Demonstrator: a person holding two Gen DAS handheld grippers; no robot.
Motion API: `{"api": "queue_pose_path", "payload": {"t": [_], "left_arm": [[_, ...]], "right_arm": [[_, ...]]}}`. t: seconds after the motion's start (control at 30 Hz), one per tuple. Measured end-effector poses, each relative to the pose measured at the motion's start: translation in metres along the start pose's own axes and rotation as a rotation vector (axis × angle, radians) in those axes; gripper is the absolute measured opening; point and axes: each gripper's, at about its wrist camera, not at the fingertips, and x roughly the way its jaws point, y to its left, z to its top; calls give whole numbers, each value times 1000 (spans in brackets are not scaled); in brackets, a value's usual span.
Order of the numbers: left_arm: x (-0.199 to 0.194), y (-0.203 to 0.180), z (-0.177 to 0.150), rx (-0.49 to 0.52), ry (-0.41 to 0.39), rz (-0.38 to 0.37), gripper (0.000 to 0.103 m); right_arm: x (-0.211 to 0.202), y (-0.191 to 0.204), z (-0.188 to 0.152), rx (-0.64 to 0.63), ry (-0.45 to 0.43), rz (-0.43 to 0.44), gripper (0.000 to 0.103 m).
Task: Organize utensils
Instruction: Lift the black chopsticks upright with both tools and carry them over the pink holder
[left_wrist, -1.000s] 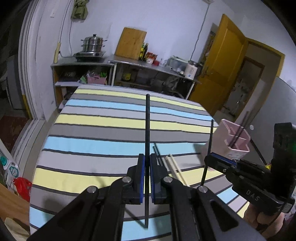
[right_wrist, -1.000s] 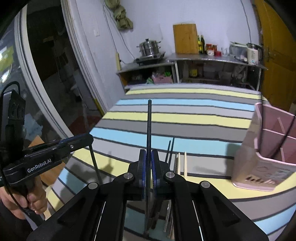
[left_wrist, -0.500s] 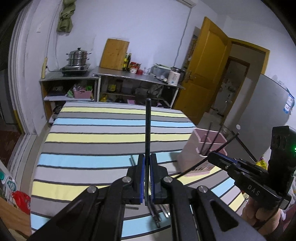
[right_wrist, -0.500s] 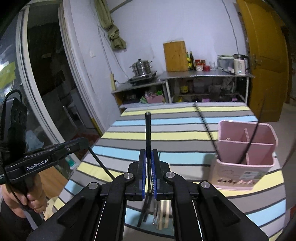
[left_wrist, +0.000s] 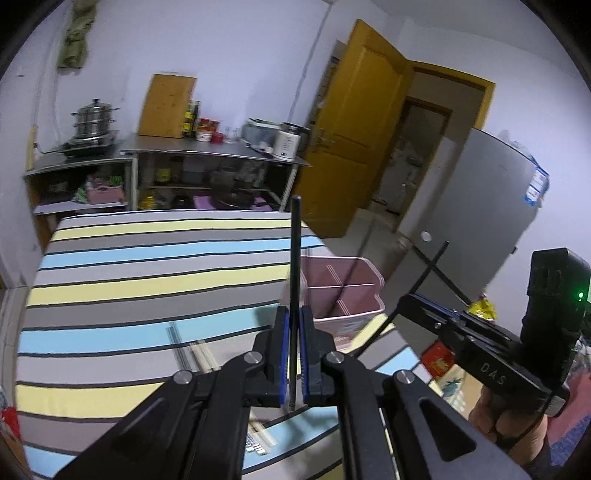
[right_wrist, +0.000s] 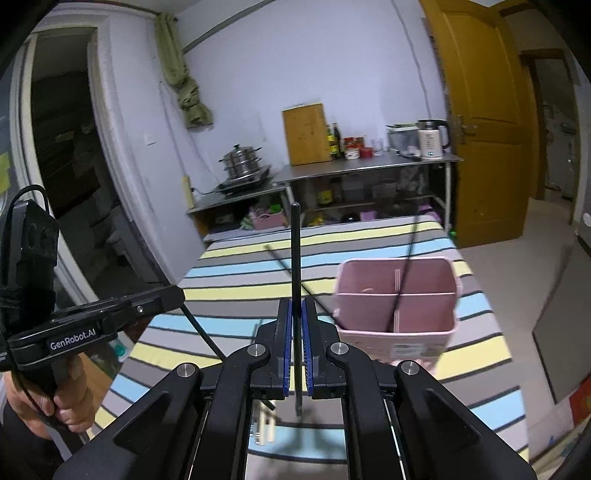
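Chopsticks, black ones, were pinched upright: one (left_wrist: 295, 258) in the left gripper (left_wrist: 291, 350), one (right_wrist: 295, 266) in the right gripper (right_wrist: 296, 347). A pink holder (right_wrist: 395, 332) stood near the worktop's (right_wrist: 236, 273) right edge. More chopsticks (left_wrist: 199, 354) lay flat nearby. Wide striped cloth stayed bare on the far left.

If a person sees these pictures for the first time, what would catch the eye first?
Probably the black chopstick clamped upright in the right hand-held gripper, like the one in the left hand-held gripper. Next, the pink plastic divided utensil holder on the striped tablecloth, a black chopstick leaning inside.
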Motion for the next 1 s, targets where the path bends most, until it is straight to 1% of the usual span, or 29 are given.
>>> {"api": "queue_pose_path", "payload": {"t": [0.13,0.3,0.4,0.57,0.8,1.0], "left_arm": [[10,-19,15,21,-4,-41,6],[13,-36,41,30,-42,-69,6],[18,-42,56,38,-70,-70,6],[35,-46,73,58,-91,-39,6],[71,-36,74,53,-64,-1,6],[93,-34,66,56,-27,12,6]], "right_arm": [[-12,-12,12,8,-31,-30,6],[-27,-28,35,17,-90,-61,6],[-32,-35,50,24,-130,-74,6],[-27,-48,67,42,-161,-84,6],[-1,-63,63,68,-135,-104,6],[24,-76,49,91,-80,-119,6]]}}
